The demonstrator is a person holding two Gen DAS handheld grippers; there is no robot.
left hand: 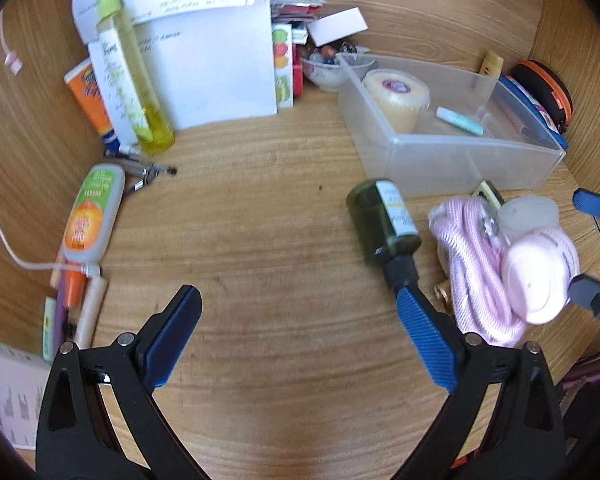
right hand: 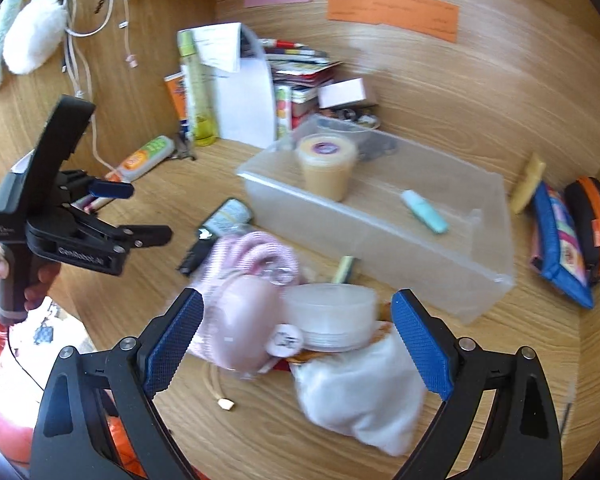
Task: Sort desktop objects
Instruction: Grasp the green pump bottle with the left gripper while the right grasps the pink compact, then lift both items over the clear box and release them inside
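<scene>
My left gripper [left hand: 300,300] is open and empty above bare desk. A dark green bottle [left hand: 382,218] with a black cap lies on its side, touching the tip of the right finger [left hand: 424,328]. My right gripper [right hand: 298,312] is open over a pile: a pink round case [right hand: 246,320], a pink cord [right hand: 256,254], a translucent round tub [right hand: 332,314] and a white pouch [right hand: 356,392]. The same pile shows in the left wrist view around the pink case [left hand: 538,280]. A clear plastic bin [left hand: 460,156] holds a yellow jar [left hand: 396,96] and a mint highlighter [left hand: 460,120].
At the back left stand white papers [left hand: 216,68], a yellow-green spray bottle [left hand: 132,68] and an orange tube [left hand: 90,100]. A grey and orange pack [left hand: 92,212] and pens [left hand: 148,168] lie at the left. An orange-trimmed case [right hand: 596,228] and a blue pouch [right hand: 560,248] sit right of the bin.
</scene>
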